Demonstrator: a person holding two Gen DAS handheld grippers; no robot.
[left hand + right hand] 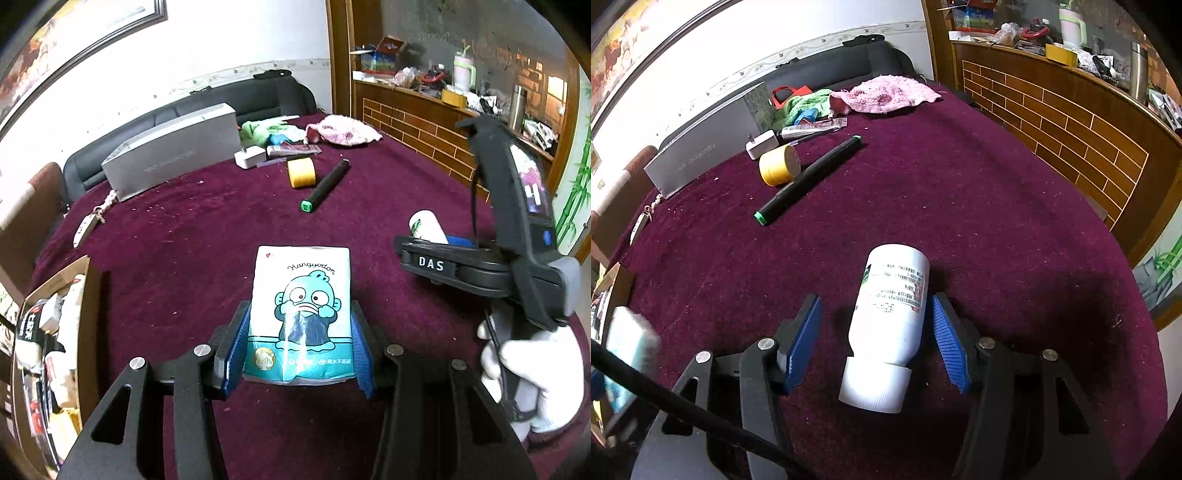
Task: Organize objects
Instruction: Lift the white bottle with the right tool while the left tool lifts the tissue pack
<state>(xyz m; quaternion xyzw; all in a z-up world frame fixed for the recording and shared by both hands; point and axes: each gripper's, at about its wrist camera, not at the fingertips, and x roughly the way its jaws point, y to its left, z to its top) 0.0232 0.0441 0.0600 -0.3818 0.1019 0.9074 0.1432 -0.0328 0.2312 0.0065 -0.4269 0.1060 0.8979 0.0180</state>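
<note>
My left gripper (pixel 299 317) is shut on a white and teal tissue pack (pixel 301 295) printed with a blue cartoon fish. The pack is held upright above the maroon tablecloth (pixel 184 240), with a blue pad on each side of it. A white bottle (pixel 892 306) lies on the cloth with its ribbed cap toward the camera, between the fingers of my right gripper (pixel 875 306). The left pad (pixel 803 332) stands clear of the bottle and the right pad (pixel 947 339) is close beside it, so this gripper is open. A white-gloved hand (pixel 532 369) holds the right tool.
A cardboard box (pixel 86 295) with several packets sits at the table's left edge. Farther back lie a black marker with a green end (pixel 809 177), a yellow tape roll (pixel 779 164), a white charger (pixel 761 144), a long grey box (pixel 173 158), and green and pink cloths (pixel 886 94).
</note>
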